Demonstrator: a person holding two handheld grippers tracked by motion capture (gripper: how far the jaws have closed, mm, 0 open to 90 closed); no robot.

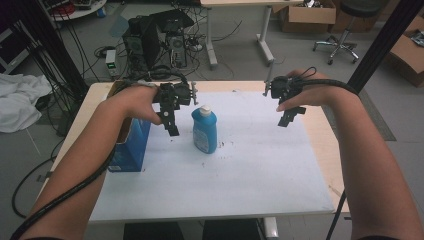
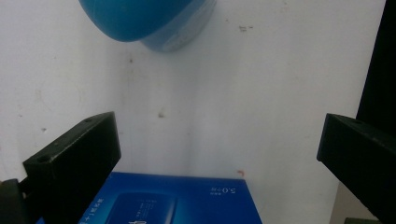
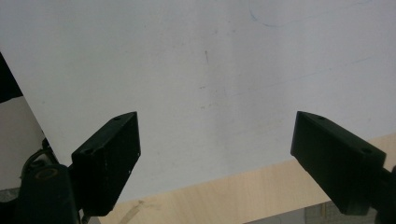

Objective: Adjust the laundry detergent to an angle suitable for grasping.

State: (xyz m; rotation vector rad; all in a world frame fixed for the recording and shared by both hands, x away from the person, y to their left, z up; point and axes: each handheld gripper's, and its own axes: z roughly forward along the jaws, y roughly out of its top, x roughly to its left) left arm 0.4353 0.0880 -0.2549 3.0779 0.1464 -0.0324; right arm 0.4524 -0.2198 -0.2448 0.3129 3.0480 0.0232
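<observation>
Grippers hovering over the table, nothing grabbed yet, both sets of jaws gaping wide.

Nearest to me, I'm seeing bare white sheet (image 1: 240,175) covering the wooden table (image 1: 327,150), with my forearms coming in from the bottom corners. Further in, the blue box (image 1: 131,147) is standing at the sheet's left edge, and my left gripper (image 1: 171,124) is hanging just above and beside it, jaws spread with nothing between them. In the left gripper view the box top (image 2: 182,200) is sitting right below the jaws. Blue bottle (image 1: 204,130) with a white cap is standing upright just right of that gripper, not touching. My right gripper (image 1: 289,117) is floating well apart over the right side, also open and empty.
</observation>
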